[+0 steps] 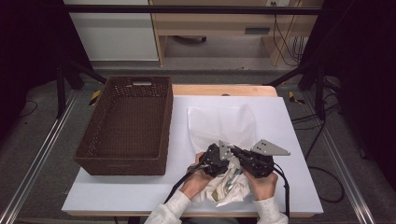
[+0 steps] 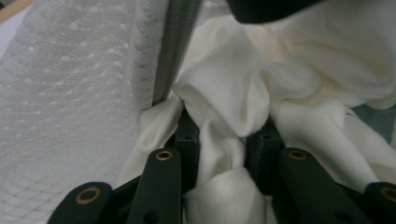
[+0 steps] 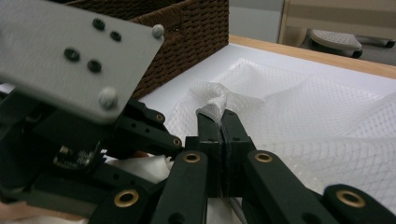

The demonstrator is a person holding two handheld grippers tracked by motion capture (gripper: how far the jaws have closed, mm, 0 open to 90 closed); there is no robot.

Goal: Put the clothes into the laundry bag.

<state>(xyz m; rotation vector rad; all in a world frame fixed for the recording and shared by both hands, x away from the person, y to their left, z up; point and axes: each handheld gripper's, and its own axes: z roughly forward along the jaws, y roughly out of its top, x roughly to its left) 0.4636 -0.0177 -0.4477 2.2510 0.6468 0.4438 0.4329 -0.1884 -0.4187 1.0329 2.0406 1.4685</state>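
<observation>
A cream cloth point(image 1: 231, 186) lies bunched at the table's front edge, between the person's two hands. My left gripper point(image 1: 223, 164) is shut on a fold of that cloth point(image 2: 224, 93), which bulges up between the jaws point(image 2: 224, 135). A white mesh bag point(image 1: 219, 123) lies flat behind the cloth. My right gripper point(image 1: 240, 158) is shut on the bag's near edge, and a pinch of mesh point(image 3: 303, 107) stands up from its closed jaws point(image 3: 220, 119). The two grippers sit close together, the left one with its grey plate point(image 3: 79, 51) just left of the right one.
A brown wicker basket point(image 1: 119, 165) stands on the left of the white table point(image 1: 289, 140), its corner point(image 3: 187, 28) just behind the grippers. A wooden strip runs along the table's far edge. Cables trail off the front right.
</observation>
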